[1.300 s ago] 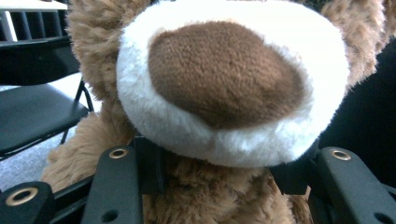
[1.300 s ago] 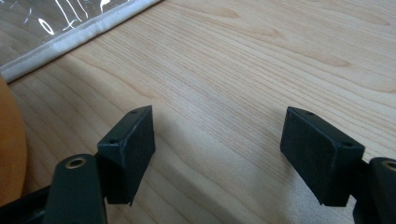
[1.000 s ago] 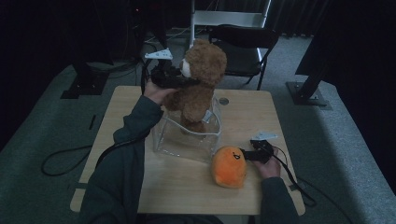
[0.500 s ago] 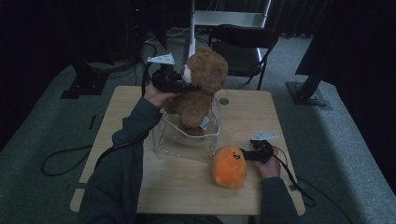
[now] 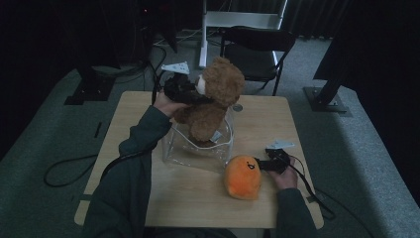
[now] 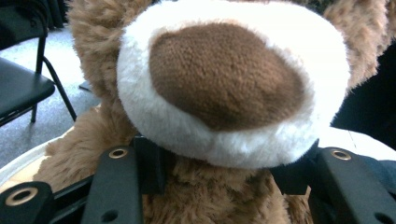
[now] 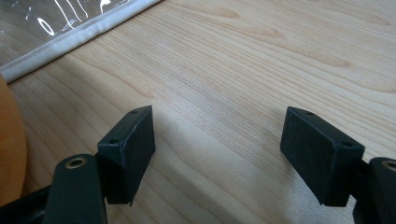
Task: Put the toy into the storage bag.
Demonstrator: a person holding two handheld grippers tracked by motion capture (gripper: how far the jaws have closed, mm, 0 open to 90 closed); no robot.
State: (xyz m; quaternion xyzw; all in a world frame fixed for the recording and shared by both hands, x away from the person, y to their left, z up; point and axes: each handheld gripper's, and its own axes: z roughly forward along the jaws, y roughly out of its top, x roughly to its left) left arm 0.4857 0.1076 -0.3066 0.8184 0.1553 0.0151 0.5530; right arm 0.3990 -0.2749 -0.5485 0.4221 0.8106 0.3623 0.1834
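Observation:
A brown teddy bear (image 5: pixel 214 101) hangs upright, with its legs inside a clear plastic bag (image 5: pixel 174 152) in the middle of the wooden table (image 5: pixel 198 206). My left gripper (image 5: pixel 194 94) is shut on the bear at the neck. In the left gripper view the bear's white muzzle (image 6: pixel 224 84) looms above the left gripper (image 6: pixel 229 165), whose jaws press in from both sides. An orange plush ball (image 5: pixel 242 176) lies near the front right. Beside it my right gripper (image 5: pixel 258 164) rests low on the table. In its own view the right gripper (image 7: pixel 219 144) is open over bare wood, with the orange plush (image 7: pixel 9 149) at the left edge.
A black folding chair (image 5: pixel 257 52) stands behind the table. A small round disc (image 5: pixel 237 107) lies on the tabletop behind the bag. The bag's white hem (image 7: pixel 70 37) runs just ahead of the right gripper. Cables trail off both sides of the table.
The left gripper has lowered the bear a little and shifted it slightly right, so it sits deeper in the clear bag. The right gripper and the orange plush have stayed put.

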